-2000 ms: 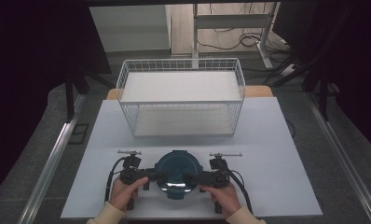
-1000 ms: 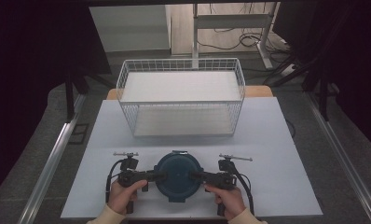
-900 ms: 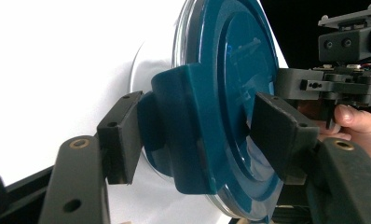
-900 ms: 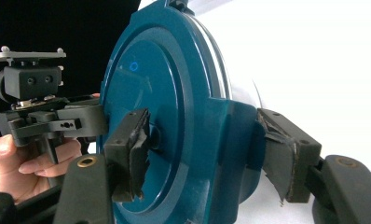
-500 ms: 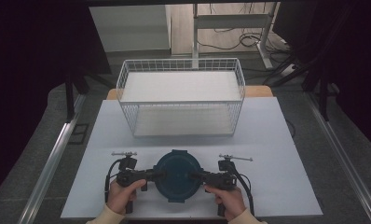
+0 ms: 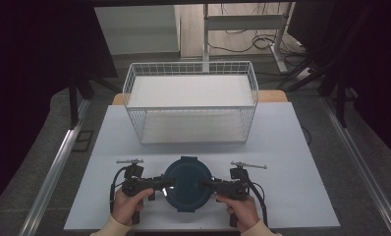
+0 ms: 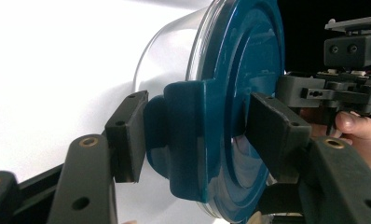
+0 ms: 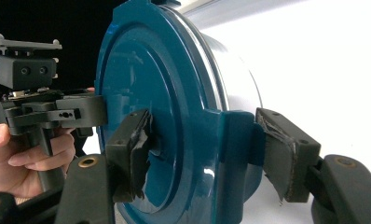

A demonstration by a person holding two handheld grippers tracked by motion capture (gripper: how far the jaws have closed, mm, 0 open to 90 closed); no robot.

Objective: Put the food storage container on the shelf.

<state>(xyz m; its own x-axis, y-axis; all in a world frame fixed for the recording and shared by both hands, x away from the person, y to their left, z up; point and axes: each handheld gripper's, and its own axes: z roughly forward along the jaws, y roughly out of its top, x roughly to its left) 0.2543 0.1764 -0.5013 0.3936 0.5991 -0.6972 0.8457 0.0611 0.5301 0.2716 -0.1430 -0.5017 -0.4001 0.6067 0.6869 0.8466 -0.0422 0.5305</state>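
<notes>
Claws: left claw (image 6: 163,184) and right claw (image 6: 206,185) each clamped on a blue lid (image 6: 187,183) tab (opposite sides).
Desk: white desk (image 6: 292,147), wire basket (image 6: 191,101) behind.

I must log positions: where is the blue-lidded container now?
In the high view, the blue-lidded container sits at the table's near edge, between the left gripper and right gripper, before the wire basket.
</notes>
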